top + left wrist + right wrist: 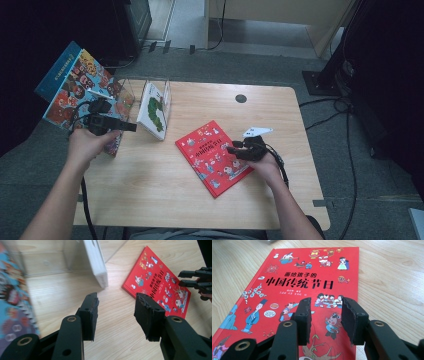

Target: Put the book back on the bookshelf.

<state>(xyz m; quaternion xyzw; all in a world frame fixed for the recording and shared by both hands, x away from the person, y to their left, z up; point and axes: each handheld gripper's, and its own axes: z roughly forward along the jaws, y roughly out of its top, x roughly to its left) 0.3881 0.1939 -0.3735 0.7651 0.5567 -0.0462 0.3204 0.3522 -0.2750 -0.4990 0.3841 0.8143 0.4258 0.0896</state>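
It looked like a lab or office room: a light wooden table [165, 190] stood on grey carpet [280, 65], with black cables [345, 145] trailing across it.

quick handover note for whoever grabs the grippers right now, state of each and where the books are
Left gripper: open, empty, near the table's left edge beside the colourful illustrated book.
Right gripper: open, empty, over the red picture book lying flat mid-table.
White book with green cover art leans in the clear plastic stand.
Done: one book in the stand. Left, likely: the red book, not gripped yet.
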